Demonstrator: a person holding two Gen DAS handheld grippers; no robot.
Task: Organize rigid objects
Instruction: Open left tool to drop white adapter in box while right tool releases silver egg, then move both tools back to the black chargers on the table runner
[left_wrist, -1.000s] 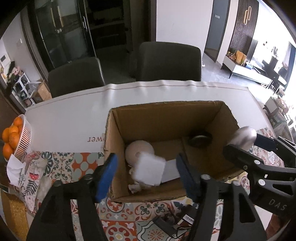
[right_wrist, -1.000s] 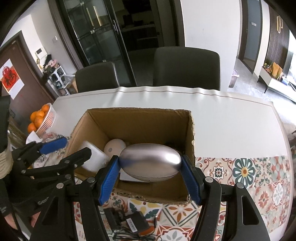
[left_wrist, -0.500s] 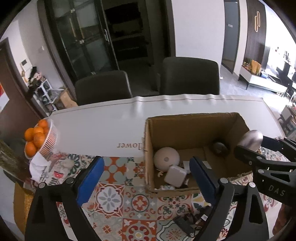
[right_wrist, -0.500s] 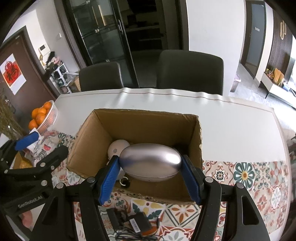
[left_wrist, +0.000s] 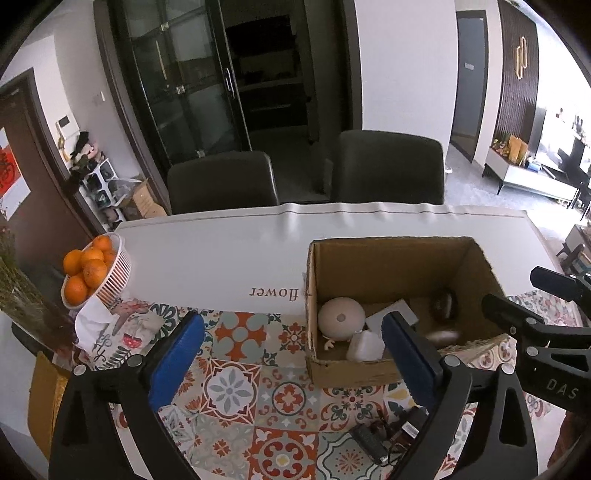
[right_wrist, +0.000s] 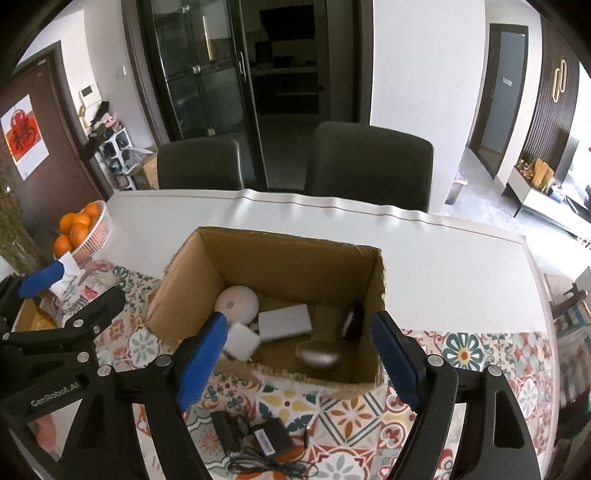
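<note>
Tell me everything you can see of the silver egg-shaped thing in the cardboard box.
The silver egg-shaped thing is a smooth, rounded ovoid with a metallic-looking sheen, blurred in both views. It lies on its side on the floor of the cardboard box, near the front wall toward the right, in front of a dark round object. No gripper touches it; the right gripper has its jaws opening, with nothing pressed between them.

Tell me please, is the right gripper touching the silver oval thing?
Apart. The right wrist view shows the silver oval thing lying inside the box, clear of the right gripper's opening jaws.
</note>
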